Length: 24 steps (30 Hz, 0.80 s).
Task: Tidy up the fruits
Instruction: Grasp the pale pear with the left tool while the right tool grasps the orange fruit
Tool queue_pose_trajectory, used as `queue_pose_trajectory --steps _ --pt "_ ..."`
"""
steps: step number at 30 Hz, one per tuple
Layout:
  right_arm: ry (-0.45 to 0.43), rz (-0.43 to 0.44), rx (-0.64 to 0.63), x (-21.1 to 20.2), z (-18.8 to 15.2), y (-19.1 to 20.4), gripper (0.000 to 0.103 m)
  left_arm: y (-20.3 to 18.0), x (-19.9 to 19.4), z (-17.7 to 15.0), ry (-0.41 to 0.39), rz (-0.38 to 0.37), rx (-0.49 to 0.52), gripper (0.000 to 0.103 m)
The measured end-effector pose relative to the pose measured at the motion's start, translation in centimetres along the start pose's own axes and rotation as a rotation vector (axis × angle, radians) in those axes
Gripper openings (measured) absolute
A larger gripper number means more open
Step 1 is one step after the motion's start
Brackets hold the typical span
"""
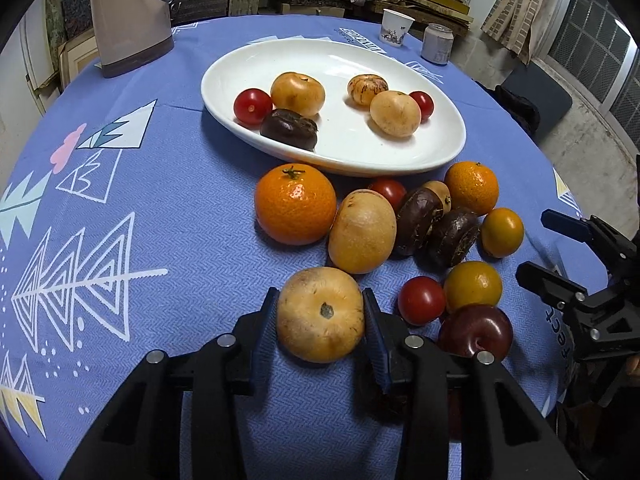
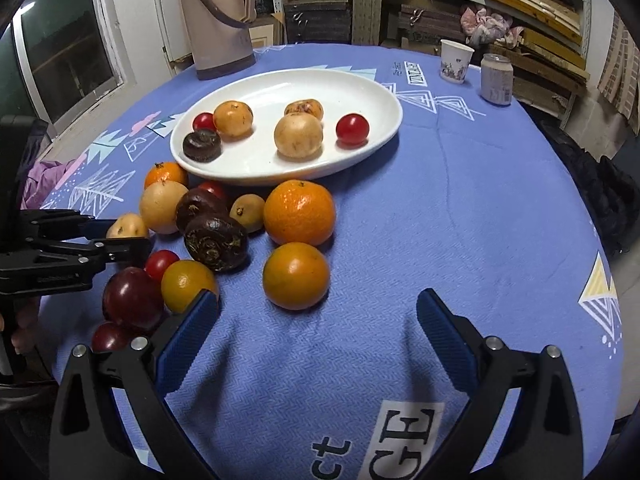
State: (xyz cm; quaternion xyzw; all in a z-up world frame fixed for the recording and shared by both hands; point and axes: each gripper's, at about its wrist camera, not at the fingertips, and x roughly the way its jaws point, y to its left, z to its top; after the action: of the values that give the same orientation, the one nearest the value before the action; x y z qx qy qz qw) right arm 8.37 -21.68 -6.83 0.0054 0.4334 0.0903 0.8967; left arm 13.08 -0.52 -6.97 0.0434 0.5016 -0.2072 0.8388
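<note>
Near the surface's point(image 1: 168, 208) front edge, left tongs point(image 1: 320, 314) clamp a tan fruit point(image 1: 320, 314), right tongs point(image 2: 318, 320) apart; smooth skin might slip on lifting.

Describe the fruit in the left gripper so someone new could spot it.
Start at the white plate, then come down past the fruit pile to the table's near edge. The tan round fruit sits between the left gripper fingers, the nearest tan fruit, with a dark stem spot facing up.

Both wrist views look steeply down, close over the table point(image 1: 168, 208), apparently sharing the plate point(image 1: 448, 148).
</note>
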Motion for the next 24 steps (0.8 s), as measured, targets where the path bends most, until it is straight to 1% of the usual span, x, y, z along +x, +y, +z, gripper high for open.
queue_pose_trajectory --steps 5,6,7,10,11,13,14,17,18,19,21,24 --pt "0.006 -0.006 -0.004 0.5 0.2 0.1 0.096 0.0 0.0 0.0 0.0 0.0 0.0 0.042" --pt "0.011 0.001 -0.011 0.7 0.4 0.3 0.091 0.0 0.0 0.0 0.0 0.0 0.0 0.042" --pt "0.018 0.007 -0.015 1.0 0.5 0.4 0.083 0.0 0.0 0.0 0.0 0.0 0.0 0.042" --pt "0.048 0.014 -0.014 1.9 0.8 0.6 0.073 0.0 0.0 0.0 0.001 0.0 0.0 0.042" --pt "0.055 0.016 -0.014 2.1 0.9 0.7 0.071 0.0 0.0 0.0 0.001 0.0 0.001 0.042" --pt "0.065 0.036 -0.013 2.5 1.0 1.0 0.061 -0.1 0.0 0.0 0.001 0.001 0.001 0.042" --pt "0.073 0.05 -0.013 2.7 0.9 1.1 0.059 0.0 0.0 0.0 0.001 0.001 0.001 0.042" --pt "0.071 0.058 -0.005 2.6 0.8 1.1 0.059 0.0 0.0 0.0 0.001 0.002 0.002 0.042" --pt "0.07 0.068 0.002 2.6 0.8 1.0 0.056 -0.1 0.0 0.0 0.001 0.002 0.001 0.042" --pt "0.069 0.069 0.007 2.6 0.8 0.9 0.048 -0.1 0.0 0.0 0.001 0.004 0.002 0.042" --pt "0.073 0.058 0.012 2.5 0.9 0.7 0.038 -0.1 0.0 0.0 0.002 0.006 0.002 0.042" --pt "0.066 0.079 0.039 2.0 0.7 0.2 0.037 -0.2 -0.1 -0.1 0.003 0.01 0.0 0.042"
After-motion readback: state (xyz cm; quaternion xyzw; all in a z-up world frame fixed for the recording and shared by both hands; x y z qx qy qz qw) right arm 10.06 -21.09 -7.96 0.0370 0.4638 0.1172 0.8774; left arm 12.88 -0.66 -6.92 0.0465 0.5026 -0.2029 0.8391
